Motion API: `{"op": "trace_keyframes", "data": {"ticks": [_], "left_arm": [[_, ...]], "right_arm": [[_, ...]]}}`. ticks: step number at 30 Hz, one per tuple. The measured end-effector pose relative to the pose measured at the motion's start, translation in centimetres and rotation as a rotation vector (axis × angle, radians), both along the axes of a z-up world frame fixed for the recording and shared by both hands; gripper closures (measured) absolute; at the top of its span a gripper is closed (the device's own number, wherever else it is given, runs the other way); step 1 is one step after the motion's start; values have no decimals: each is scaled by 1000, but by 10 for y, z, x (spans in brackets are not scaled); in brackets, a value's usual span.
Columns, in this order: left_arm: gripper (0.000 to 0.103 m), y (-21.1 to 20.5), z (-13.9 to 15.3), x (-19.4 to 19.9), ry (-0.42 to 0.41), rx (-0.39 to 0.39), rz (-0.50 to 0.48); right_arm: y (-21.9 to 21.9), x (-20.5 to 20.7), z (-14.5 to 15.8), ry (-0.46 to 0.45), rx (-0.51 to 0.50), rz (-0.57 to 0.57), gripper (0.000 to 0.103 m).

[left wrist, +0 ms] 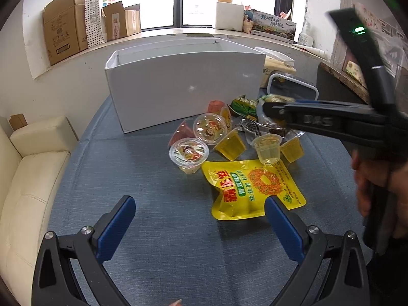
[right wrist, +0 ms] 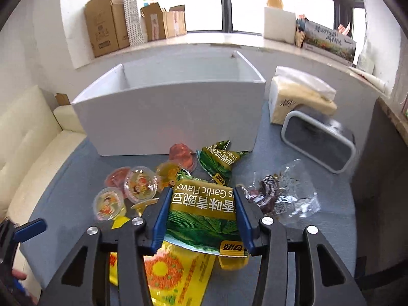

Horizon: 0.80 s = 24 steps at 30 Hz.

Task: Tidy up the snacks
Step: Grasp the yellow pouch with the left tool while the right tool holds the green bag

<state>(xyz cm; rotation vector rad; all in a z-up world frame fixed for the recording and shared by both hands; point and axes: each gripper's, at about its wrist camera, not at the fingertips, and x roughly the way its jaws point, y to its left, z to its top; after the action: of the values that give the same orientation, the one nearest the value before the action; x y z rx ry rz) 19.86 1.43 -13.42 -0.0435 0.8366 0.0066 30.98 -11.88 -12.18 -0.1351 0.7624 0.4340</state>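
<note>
Item 1. Left gripper (left wrist: 200,220): nearest in the left wrist view, at 6 o'clock; jaws spread wide, nothing between the blue pads; hung over bare blue-grey tablecloth (left wrist: 142,178), apparently parked clear of the pile so as not to disturb it.

Item 2. Yellow snack pouch (left wrist: 252,188): flat on the cloth just beyond the left gripper, toward 1 o'clock; untouched.

Item 3. Right gripper (right wrist: 201,216): closed across a green garlic-pea packet (right wrist: 204,211), pads pressed on both side edges; packet raised off the pile, over the yellow pouch, probably clamped across its width to keep the slack foil from slipping during the carry.

Item 4. Jelly cups (left wrist: 209,127): clustered beyond the pouch at about 12 o'clock in the left wrist view; some upright, some tipped on their sides; sealed lids with cartoon prints; left loose, judged still awaiting sorting.

Item 5. Second green pea packet (right wrist: 219,160): on the cloth ahead of the held one, near the box foot.

Item 6. Clear wrapper with dark contents (right wrist: 280,193): at 3 o'clock of the right gripper, crumpled.

Item 7. White box (right wrist: 168,117): open-topped, at 12 o'clock, behind all snacks; interior mostly hidden; judged the destination, standing close behind the pile for a short reach.

Item 8. Tissue pack (right wrist: 301,94) and grey lidded container (right wrist: 318,145): at 2 o'clock, beside the box; not part of the sorting.
</note>
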Motion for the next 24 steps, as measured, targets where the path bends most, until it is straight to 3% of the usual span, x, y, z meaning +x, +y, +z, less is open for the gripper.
{"op": "trace_keyframes", "data": {"ticks": [4,13,18,24], "left_arm": [[0,-12,-5,8,17,-17,-21],[0,-58,-26,36,69,16,-36],[0,-77,-41,48,94,96,-34],[0,-71,-50,59,120,38,-12]], "right_arm": [[-21,-26,16,-35,12,-1,52],[-86,-75,21,-46,43,-47,52],[-114,-90,20,-29,85,-72,52],[-121,-95,17,-21,105,-72,52]]}}
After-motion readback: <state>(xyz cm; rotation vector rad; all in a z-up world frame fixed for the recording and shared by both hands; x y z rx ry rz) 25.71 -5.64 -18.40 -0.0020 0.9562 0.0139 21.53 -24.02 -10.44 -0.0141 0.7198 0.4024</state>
